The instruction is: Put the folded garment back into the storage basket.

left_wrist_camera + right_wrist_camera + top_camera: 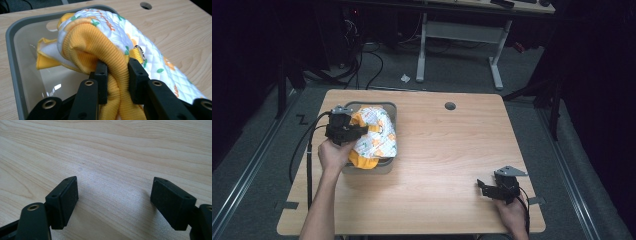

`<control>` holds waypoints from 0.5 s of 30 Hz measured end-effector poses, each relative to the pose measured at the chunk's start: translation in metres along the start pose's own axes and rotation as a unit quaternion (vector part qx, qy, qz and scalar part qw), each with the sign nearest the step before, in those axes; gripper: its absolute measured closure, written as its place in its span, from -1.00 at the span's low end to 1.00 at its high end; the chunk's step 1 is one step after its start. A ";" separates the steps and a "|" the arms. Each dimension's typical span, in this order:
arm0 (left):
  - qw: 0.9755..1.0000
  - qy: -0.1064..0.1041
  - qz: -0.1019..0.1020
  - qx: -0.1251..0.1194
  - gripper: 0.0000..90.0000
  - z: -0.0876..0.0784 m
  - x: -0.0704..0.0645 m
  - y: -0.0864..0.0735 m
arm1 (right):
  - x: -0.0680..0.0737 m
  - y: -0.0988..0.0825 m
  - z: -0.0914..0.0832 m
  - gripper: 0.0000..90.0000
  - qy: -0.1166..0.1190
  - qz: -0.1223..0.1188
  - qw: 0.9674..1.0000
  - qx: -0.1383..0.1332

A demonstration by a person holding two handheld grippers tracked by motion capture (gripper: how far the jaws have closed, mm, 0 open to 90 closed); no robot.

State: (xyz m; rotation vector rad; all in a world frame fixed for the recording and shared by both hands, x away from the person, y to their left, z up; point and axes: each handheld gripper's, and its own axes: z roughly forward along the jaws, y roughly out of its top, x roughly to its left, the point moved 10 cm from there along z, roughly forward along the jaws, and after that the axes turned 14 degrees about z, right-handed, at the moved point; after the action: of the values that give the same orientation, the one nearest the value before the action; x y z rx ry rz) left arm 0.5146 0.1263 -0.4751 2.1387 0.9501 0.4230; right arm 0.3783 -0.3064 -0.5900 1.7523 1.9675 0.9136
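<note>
Left gripper view: our left gripper (117, 75) jaws pinch the quilted white-and-yellow garment's (105, 32) ribbed cuff over the bin (15, 32); orange lettering unreadable; right gripper (113, 202) jaws spread.

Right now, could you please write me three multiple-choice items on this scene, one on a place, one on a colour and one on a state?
1. Where does the grey bin stand on the table?
A. on its left side
B. in the middle
C. at its right edge

2. What colour is the ribbed cuff of the quilted garment?
A. blue
B. yellow
C. black

3. How do the jaws of the right gripper stand?
A. shut on cloth
B. shut on nothing
C. open, with nothing between them

Answers: 1 A, the high view shows the bin on the left side, near the left gripper. 2 B, the left gripper view shows yellow ribbing pinched between its jaws. 3 C, the right gripper view shows bare wood between the spread jaws.
</note>
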 end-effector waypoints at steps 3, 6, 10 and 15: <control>1.000 0.004 0.004 0.010 0.61 0.006 0.001 -0.004 | 0.000 0.000 0.000 -0.50 0.000 0.000 1.000 0.000; 1.000 0.005 0.003 0.018 0.61 0.013 0.002 -0.008 | 0.000 0.000 0.000 -0.50 0.000 0.000 1.000 0.000; 1.000 0.009 0.007 0.028 0.61 0.019 0.004 -0.012 | 0.000 0.000 0.000 -0.50 0.000 0.000 1.000 0.000; 0.999 0.013 0.014 0.044 0.60 0.029 0.004 -0.016 | 0.000 0.000 0.000 -0.50 0.000 0.000 1.000 0.000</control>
State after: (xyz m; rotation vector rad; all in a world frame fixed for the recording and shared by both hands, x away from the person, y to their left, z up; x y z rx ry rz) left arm 0.5251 0.1218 -0.5062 2.2339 0.9702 0.4323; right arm 0.3783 -0.3064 -0.5900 1.7520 1.9674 0.9135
